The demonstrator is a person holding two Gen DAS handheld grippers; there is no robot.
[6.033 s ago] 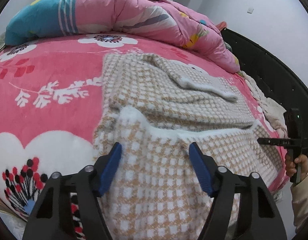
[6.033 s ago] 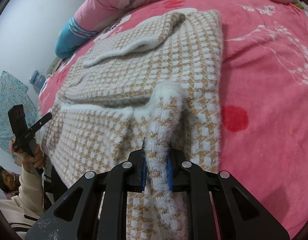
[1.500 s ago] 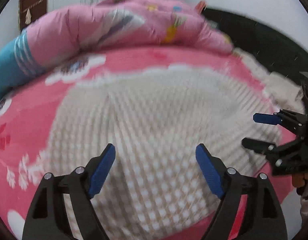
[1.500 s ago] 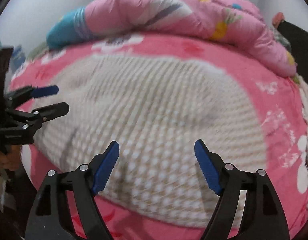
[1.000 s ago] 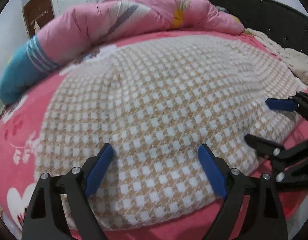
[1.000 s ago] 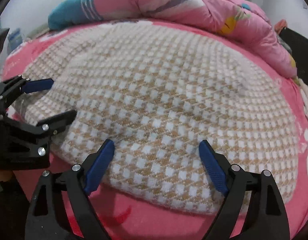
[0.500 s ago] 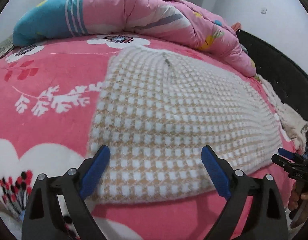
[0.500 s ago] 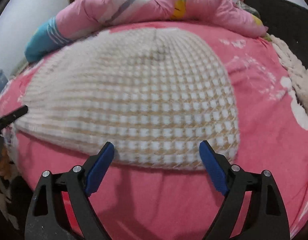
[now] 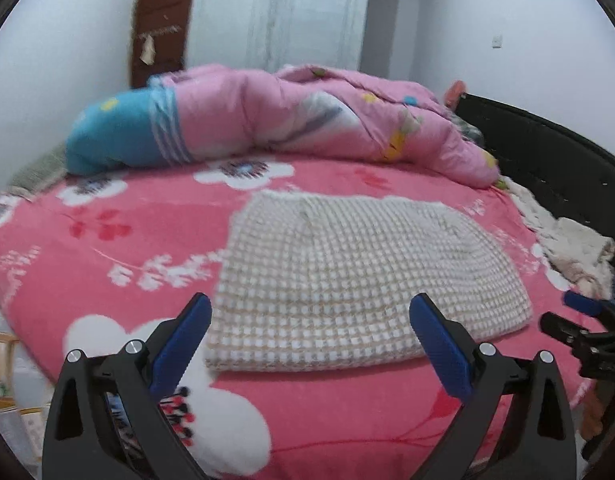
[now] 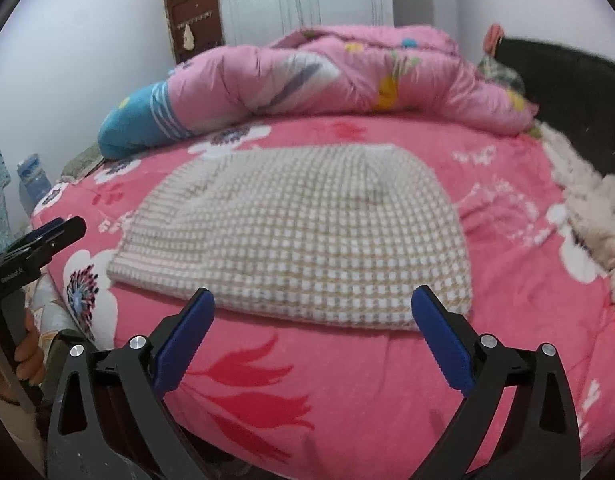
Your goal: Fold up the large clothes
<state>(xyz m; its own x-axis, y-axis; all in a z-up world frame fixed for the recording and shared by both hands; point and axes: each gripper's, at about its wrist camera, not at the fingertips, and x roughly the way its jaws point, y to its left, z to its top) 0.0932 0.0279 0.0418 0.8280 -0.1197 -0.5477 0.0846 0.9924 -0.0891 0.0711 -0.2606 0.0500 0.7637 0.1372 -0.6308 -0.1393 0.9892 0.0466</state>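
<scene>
1. The folded checked garment [image 9: 359, 280], knitted in beige and white, lies flat on the pink floral bedspread [image 9: 119, 240]. In the left wrist view it sits just right of centre; in the right wrist view it fills the centre of the frame.
2. The garment forms one compact block. Its near edge is straight and thick, showing stacked layers. No sleeve or loose flap shows outside the outline.
3. The left gripper [image 9: 309, 338] hangs above the near edge of the bed, at 6 o'clock from the garment. Its jaws stand wide and are opening at this moment. Nothing is between the blue pads [image 9: 183, 338], and neither pad touches the cloth.
4. The right gripper [image 10: 313, 334] hangs likewise at 6 o'clock from the garment in its own view. Its jaws are wide and opening, with nothing between them and no contact with the fabric.
5. In the left wrist view the right gripper shows at 3 to 4 o'clock, off the garment's right end. In the right wrist view the left gripper shows at 9 o'clock, with fingers of the person's hand [image 10: 27, 348] on its handle.
6. A rumpled pink quilt [image 9: 307, 120] with a blue end lies beyond the garment at 12 o'clock.
7. A cream fleecy cloth [image 9: 575, 252] lies at 3 o'clock along the black headboard [image 9: 547, 152].
8. Both frames are slightly blurred; fine stitch detail cannot be read.
</scene>
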